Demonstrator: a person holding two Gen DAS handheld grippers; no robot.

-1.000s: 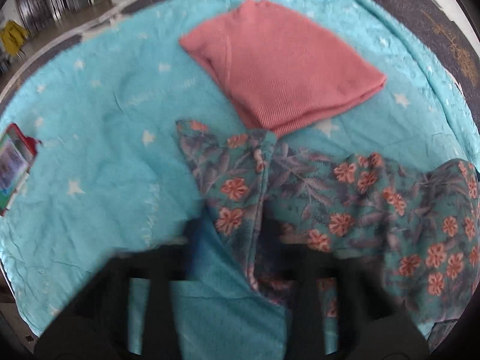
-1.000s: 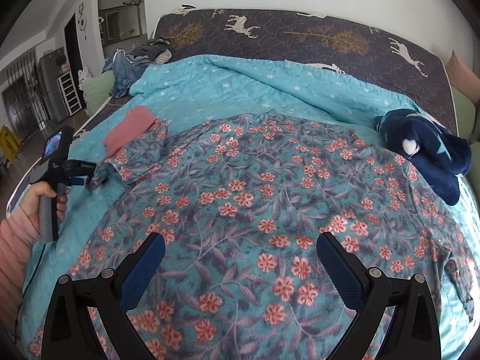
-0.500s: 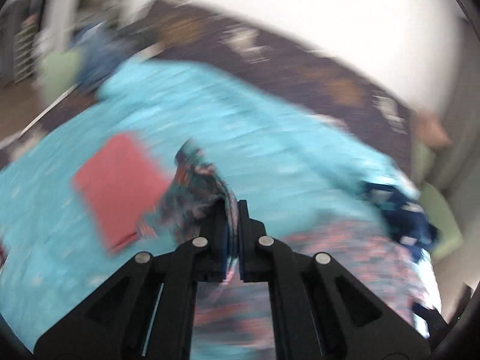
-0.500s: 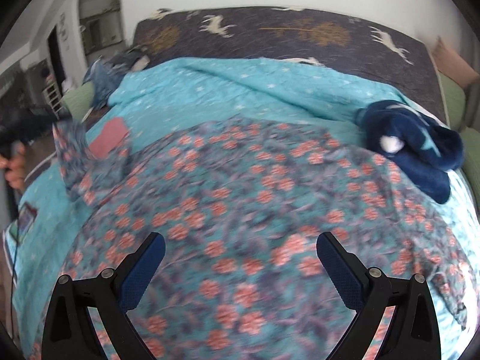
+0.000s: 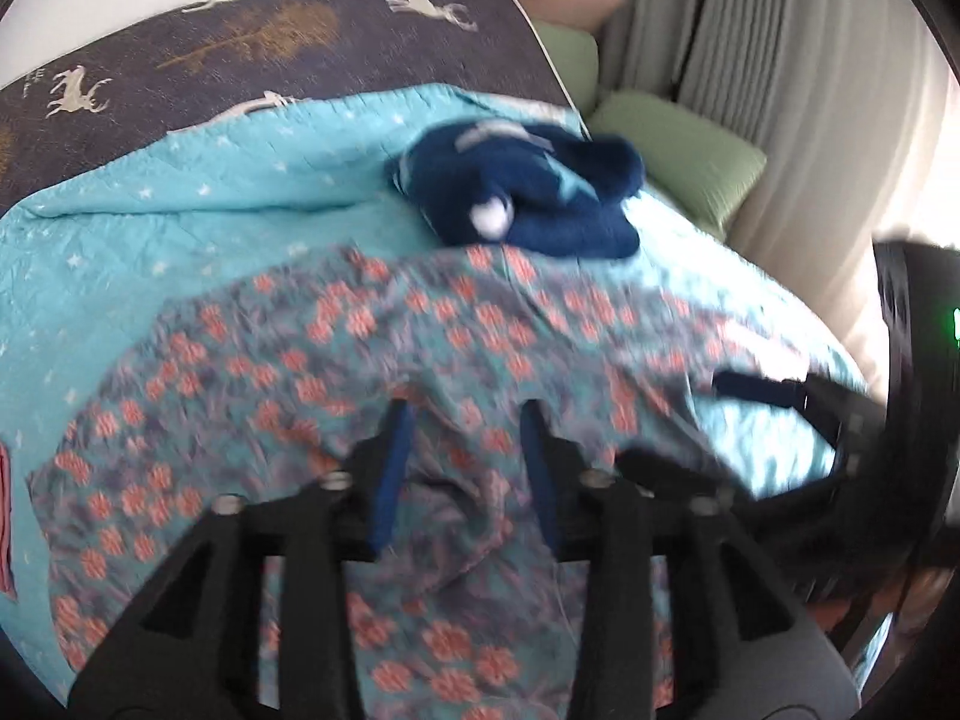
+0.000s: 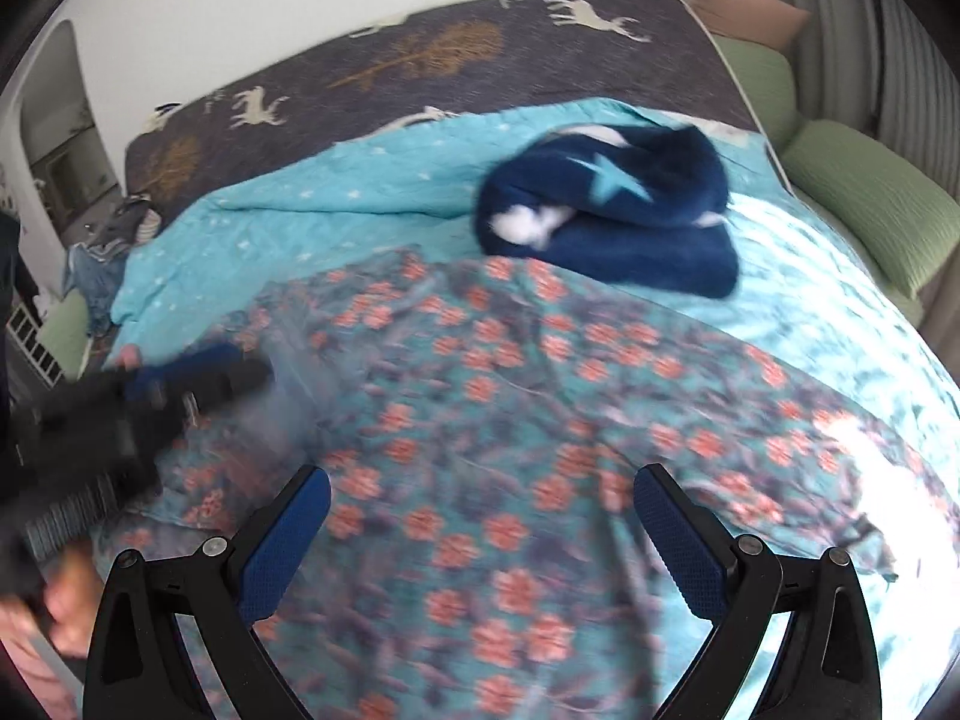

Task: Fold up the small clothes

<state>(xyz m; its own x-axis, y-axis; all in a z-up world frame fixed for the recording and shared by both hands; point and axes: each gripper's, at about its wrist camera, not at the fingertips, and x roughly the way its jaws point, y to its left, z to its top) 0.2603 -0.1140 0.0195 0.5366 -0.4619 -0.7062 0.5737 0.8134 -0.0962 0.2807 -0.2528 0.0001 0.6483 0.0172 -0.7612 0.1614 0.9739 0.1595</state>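
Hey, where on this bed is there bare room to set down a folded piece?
Bare quilt lies between the floral garment and the dark deer-print cover, left of the navy fleece. A narrower strip runs between the fleece and the green cushions. The middle is crowded: the floral garment covers it, with the left gripper and right gripper open over it.

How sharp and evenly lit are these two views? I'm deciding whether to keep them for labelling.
Left wrist view: motion blur smears the floral-print teal garment and the left claw; the window side is washed out. Right wrist view: the right claw is crisp, the left claw is a dark smear, and glare bleaches the turquoise star-print quilt at right. Both bend with fisheye distortion.
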